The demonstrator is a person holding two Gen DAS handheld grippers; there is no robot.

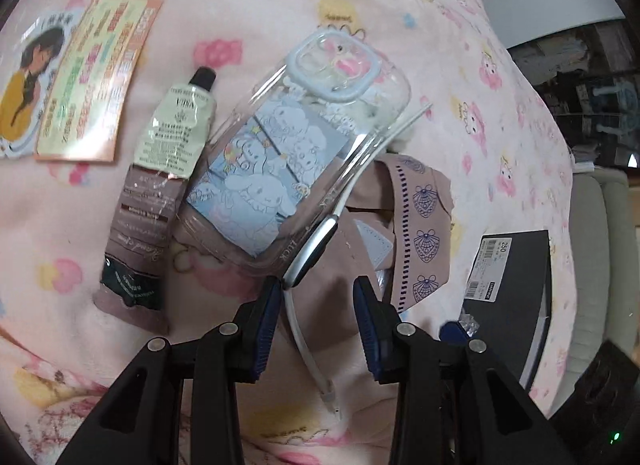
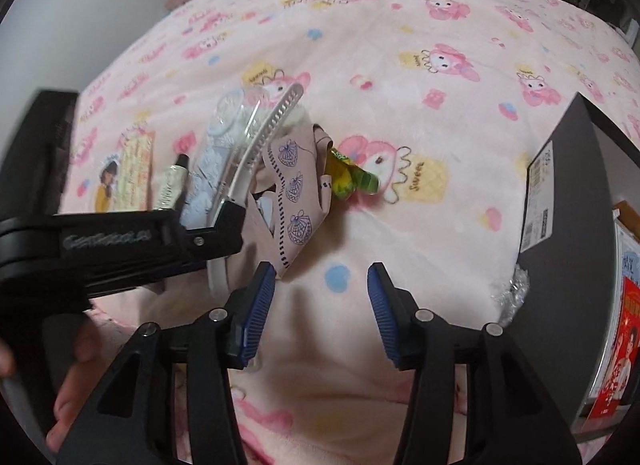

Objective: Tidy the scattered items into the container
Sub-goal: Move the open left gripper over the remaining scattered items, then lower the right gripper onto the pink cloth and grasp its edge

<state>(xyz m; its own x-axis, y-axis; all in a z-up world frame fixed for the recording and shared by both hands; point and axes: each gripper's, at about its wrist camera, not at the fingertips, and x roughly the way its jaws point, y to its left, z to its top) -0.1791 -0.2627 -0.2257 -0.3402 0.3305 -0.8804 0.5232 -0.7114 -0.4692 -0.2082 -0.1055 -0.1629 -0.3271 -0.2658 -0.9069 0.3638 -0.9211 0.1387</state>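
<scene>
Left hand-held gripper (image 1: pixel 316 297): nearest the cam in left view, jaws part open, blue pads w/ a gap between; white hair clip runs through that gap, close by one pad, pads not pressing on it.
Right hand-held gripper (image 2: pixel 322 285): jaws part open, nothing between pads, only blanket under them.
Hair clip (image 1: pixel 310 255): long, white w/ dark metal spring part, lies along edge of phone case, tail end toward cam.
Phone case (image 1: pixel 296 153): clear, cartoon card inside, pale blue camera ring at far end; rests partly on pink cloth.
Tube (image 1: pixel 160 177): cream tube, black cap, crumpled, just beside phone case, label peeling.
Cards (image 1: pixel 80 89): printed card and a character cutout, overlapping, well apart from grippers.
Pink cloth (image 1: pixel 416 217): folded, shell print, under clip and case.
Green wrapper (image 2: pixel 352 181): crumpled, touching far edge of cloth in right view.
Box (image 2: pixel 568 193): dark, barcode label on side, at blanket's edge; cannot tell what is inside.
Blanket (image 2: pixel 400 45): pink, bunny print, covers a bed, carries all items.
Person's fingers (image 2: pixel 68 397): curled round left gripper's handle.
</scene>
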